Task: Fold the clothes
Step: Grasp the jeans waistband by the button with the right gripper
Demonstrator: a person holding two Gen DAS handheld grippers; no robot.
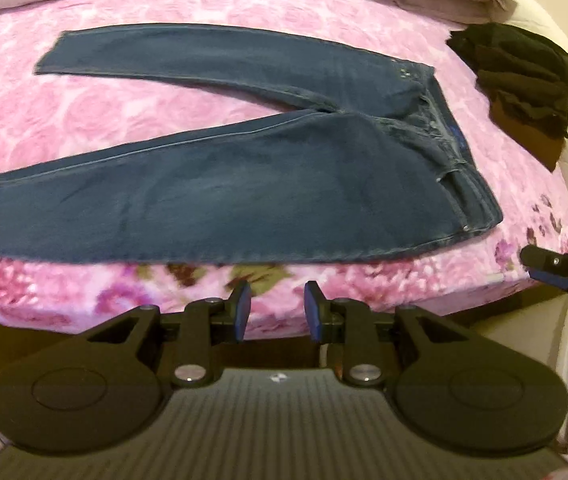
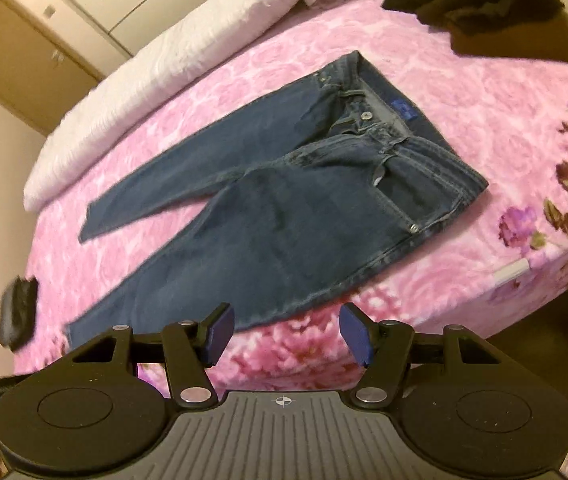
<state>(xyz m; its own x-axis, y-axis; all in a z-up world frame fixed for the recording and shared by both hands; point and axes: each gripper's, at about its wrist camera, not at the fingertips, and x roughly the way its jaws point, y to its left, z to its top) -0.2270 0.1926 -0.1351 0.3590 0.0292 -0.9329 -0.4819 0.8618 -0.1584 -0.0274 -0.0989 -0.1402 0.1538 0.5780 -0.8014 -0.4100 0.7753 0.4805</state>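
Dark blue jeans (image 1: 243,200) lie flat on a pink flowered bed cover (image 1: 103,112), front up. The legs are spread in a V and the waistband is at the right. My left gripper (image 1: 277,304) hovers open over the bed's near edge, just short of the lower leg, with nothing between its blue pads. In the right wrist view the jeans (image 2: 304,220) run diagonally, waist at upper right. My right gripper (image 2: 286,328) stands open above the near edge beside the hip, also with nothing in it. Each gripper shows at the rim of the other's view: the right gripper (image 1: 556,268), the left gripper (image 2: 15,316).
A heap of black clothes (image 1: 524,76) lies at the far right corner of the bed, seen too as black clothes (image 2: 476,4). A folded white duvet (image 2: 163,60) runs along the far side. Beige cupboards (image 2: 23,40) stand beyond. The bed edge (image 1: 364,304) drops off just below the jeans.
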